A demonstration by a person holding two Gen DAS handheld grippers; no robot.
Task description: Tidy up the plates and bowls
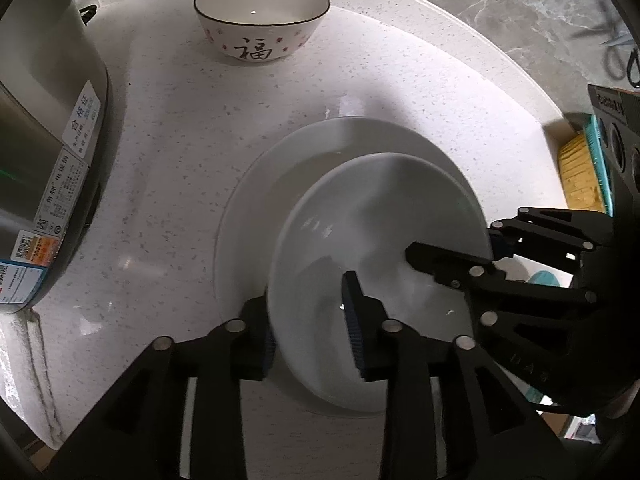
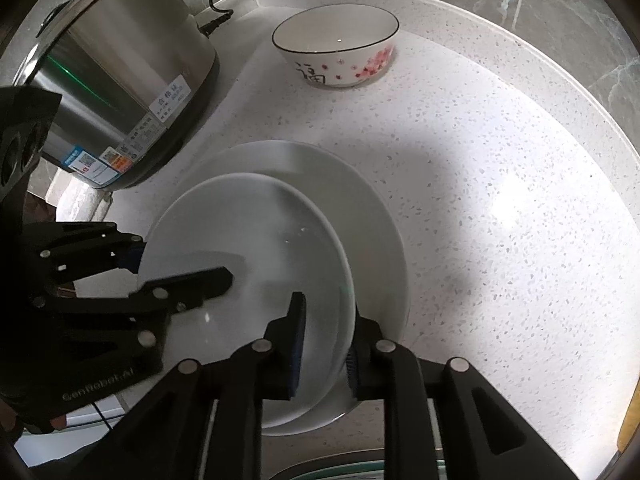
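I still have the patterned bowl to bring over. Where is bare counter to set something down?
Bare speckled white counter lies right of the stacked white plates, out to the raised edge, and between the plates and the flower-patterned bowl. It is crowded left, by the steel rice cooker, and at the plates, where both grippers straddle the upper plate's rim.

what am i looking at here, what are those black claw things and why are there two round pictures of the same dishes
The black claws are two-finger grippers, one held in each of a person's hands. Each carries a fisheye camera looking along its fingers, hence two round pictures: one from the left gripper, one from the right gripper.

On the speckled white counter lies a large white plate with a smaller white dish on it. Each gripper straddles the dish's rim on opposite sides, one finger inside, one outside, with a gap showing at the inner pads, so neither seems to clamp it.

Behind stand a patterned bowl and a steel cooker.
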